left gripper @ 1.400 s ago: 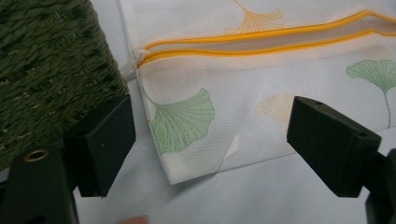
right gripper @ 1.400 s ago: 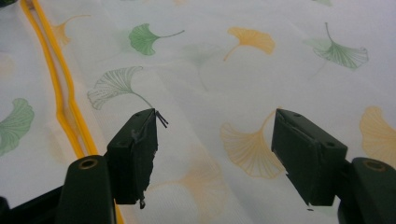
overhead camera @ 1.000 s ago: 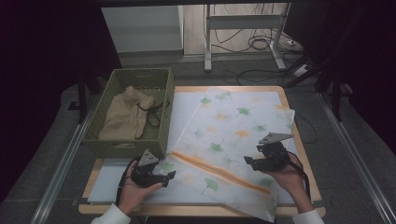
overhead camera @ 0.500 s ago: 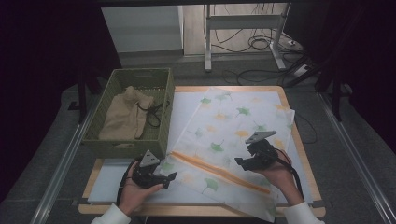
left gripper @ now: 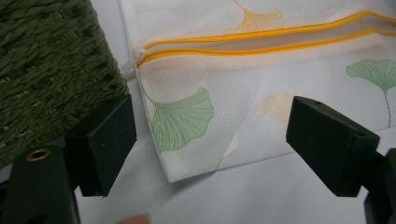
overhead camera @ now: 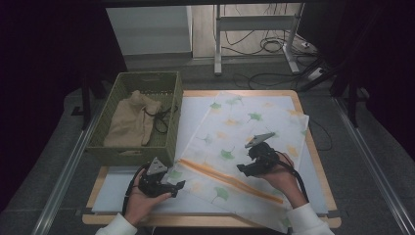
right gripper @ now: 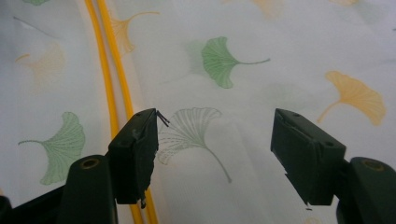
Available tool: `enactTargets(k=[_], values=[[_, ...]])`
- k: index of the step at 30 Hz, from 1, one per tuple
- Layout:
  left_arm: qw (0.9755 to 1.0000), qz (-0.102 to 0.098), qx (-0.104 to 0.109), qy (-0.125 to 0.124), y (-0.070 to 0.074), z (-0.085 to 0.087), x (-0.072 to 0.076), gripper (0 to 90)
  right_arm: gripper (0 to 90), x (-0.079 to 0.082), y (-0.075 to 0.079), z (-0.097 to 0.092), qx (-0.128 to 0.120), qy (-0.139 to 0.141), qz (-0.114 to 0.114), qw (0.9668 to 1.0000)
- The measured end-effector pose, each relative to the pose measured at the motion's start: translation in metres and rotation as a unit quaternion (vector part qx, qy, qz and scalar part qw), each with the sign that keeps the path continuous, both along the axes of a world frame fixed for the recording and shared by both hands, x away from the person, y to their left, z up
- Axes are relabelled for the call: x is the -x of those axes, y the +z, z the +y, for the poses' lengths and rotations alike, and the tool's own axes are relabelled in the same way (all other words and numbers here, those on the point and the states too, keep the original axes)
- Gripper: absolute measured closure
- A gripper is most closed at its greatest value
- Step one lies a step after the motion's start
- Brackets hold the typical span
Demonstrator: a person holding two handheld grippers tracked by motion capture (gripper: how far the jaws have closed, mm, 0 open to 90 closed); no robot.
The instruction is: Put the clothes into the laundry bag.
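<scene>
Both my grippers over the mesh bag [overhead camera: 244,142]

My left gripper [overhead camera: 161,185], spread, faces its corner; my right gripper [overhead camera: 254,164], spread, hangs beside the orange zipper [right gripper: 112,84] running lengthwise.

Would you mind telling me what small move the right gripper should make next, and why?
Probably lower the right gripper onto the leaf-print mesh bag beside its orange zipper and close. Its jaws stand open over the fabric, holding nothing, and the left gripper waits open at the bag's corner.
</scene>
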State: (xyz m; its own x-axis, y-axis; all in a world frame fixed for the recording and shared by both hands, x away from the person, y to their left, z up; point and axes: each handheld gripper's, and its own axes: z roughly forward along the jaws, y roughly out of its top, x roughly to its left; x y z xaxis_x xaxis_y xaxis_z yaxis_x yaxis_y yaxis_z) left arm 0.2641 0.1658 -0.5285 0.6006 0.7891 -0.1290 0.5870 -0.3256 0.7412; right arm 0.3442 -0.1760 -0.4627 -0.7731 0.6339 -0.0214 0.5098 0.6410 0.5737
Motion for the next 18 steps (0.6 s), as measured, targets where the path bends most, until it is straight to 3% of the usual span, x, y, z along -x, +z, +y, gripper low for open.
enactTargets(k=[12,18], values=[[1.0000,0.002,-0.001,-0.003,-0.001,-0.002,0.000,15.9,31.4,-0.004,-0.006,0.022,0.013,0.021,0.019,0.9995],[1.0000,0.002,-0.003,-0.004,-0.001,-0.003,0.001,15.8,31.4,-0.003,-0.011,0.029,0.034,0.028,0.026,0.9987]])
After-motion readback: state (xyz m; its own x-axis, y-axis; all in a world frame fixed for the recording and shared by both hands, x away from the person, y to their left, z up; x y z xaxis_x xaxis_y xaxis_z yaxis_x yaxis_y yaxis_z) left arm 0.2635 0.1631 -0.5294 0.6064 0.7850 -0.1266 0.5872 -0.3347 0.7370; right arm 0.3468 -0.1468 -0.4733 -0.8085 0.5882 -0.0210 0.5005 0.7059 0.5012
